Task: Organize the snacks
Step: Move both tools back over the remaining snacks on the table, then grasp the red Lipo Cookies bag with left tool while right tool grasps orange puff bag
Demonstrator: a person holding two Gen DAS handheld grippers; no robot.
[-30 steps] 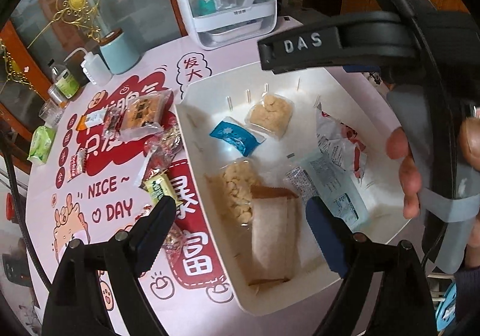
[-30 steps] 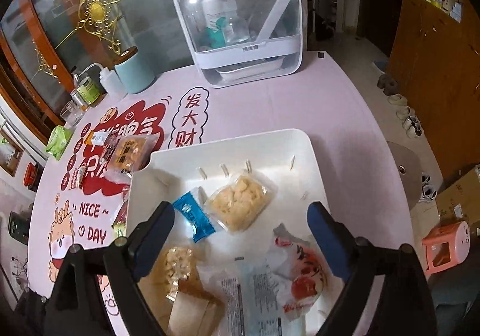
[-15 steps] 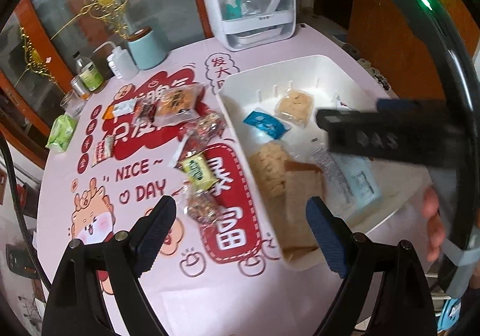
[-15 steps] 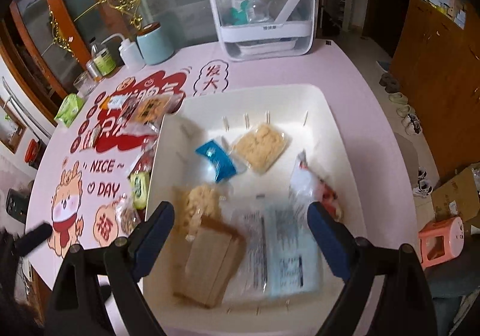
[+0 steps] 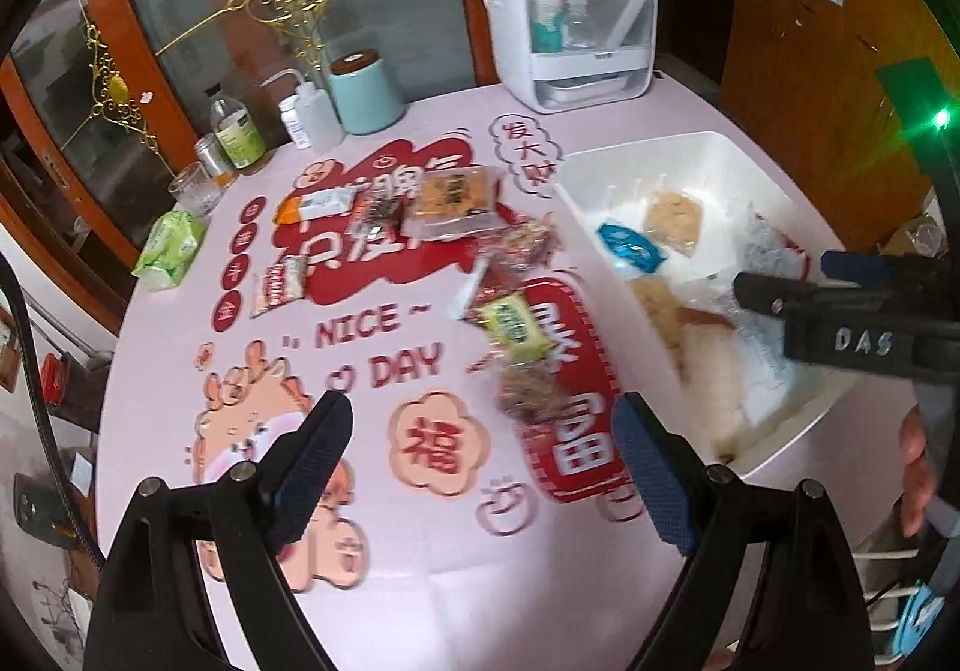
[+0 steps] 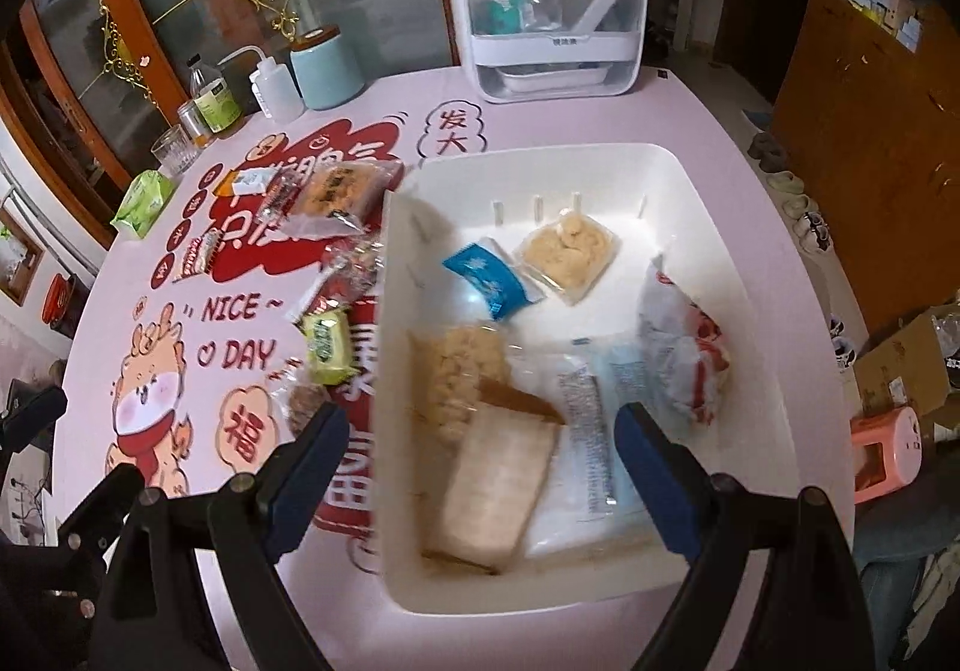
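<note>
While both grippers tilt steeply down over the table (image 5: 180,347), the left gripper (image 5: 483,470) hangs with jaws wide apart and empty above the printed cloth, the loose snacks (image 5: 510,320) lying beyond its tips. The right gripper (image 6: 480,470) hangs, jaws also spread and empty, over the near end of the white bin (image 6: 708,203), a tan packet (image 6: 498,485) below them, a blue packet (image 6: 489,278) farther in.

Blurred packets, a covered bin, cut-off edges

Motion smears the brown snack (image 5: 528,392) by the white bin (image 5: 708,146); the right claw (image 5: 840,305) covers part of the bin's contents, and the frame's lower edge cuts the surface (image 6: 336,599).
</note>
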